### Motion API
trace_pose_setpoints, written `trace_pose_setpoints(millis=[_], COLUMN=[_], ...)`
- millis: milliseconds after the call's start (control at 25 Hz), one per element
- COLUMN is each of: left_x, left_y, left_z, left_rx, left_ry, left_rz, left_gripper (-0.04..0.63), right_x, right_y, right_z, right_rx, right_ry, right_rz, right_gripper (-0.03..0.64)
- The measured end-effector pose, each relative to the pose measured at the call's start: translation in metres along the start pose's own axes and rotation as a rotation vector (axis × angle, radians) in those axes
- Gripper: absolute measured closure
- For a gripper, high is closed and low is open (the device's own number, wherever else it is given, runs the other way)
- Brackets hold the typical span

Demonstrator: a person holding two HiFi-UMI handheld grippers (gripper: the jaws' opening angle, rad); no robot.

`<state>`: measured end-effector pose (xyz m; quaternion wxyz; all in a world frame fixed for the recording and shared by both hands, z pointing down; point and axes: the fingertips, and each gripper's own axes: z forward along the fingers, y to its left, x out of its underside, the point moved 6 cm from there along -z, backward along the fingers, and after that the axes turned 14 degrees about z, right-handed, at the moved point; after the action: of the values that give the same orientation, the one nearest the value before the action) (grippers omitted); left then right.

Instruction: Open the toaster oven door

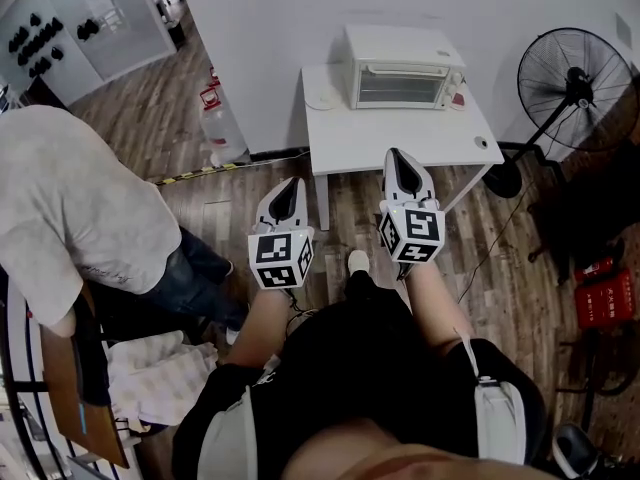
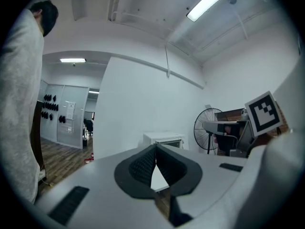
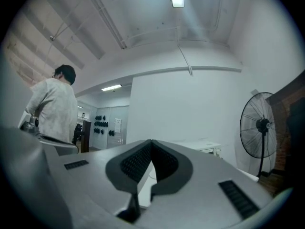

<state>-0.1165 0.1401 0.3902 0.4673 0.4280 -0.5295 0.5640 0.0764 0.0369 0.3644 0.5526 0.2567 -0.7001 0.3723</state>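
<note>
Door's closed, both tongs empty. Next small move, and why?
Probably step in and carry the right tongs toward the closed door of the white boxy toaster oven, opening them on the way. The right tongs and left tongs are both shut and empty, and both look well short of the oven, which sits at the back of the white table.

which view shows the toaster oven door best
The head view: the toaster oven door faces the camera whole, closed. The left gripper view shows it small and far; the right gripper view shows only a sliver.
</note>
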Motion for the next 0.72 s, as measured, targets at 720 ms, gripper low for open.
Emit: trace_pose_setpoints(millis=[720], left_x=[-0.018], left_y=[0.031], left_z=[0.213], left_rx=[-0.028], left_ry=[0.033], left_rz=[0.031], left_gripper=[0.583], right_x=[0.004], right_y=[-0.102], right_z=[0.199], right_rx=[-0.037], right_ry=[0.034], right_rz=[0.044], right_gripper=[0.614])
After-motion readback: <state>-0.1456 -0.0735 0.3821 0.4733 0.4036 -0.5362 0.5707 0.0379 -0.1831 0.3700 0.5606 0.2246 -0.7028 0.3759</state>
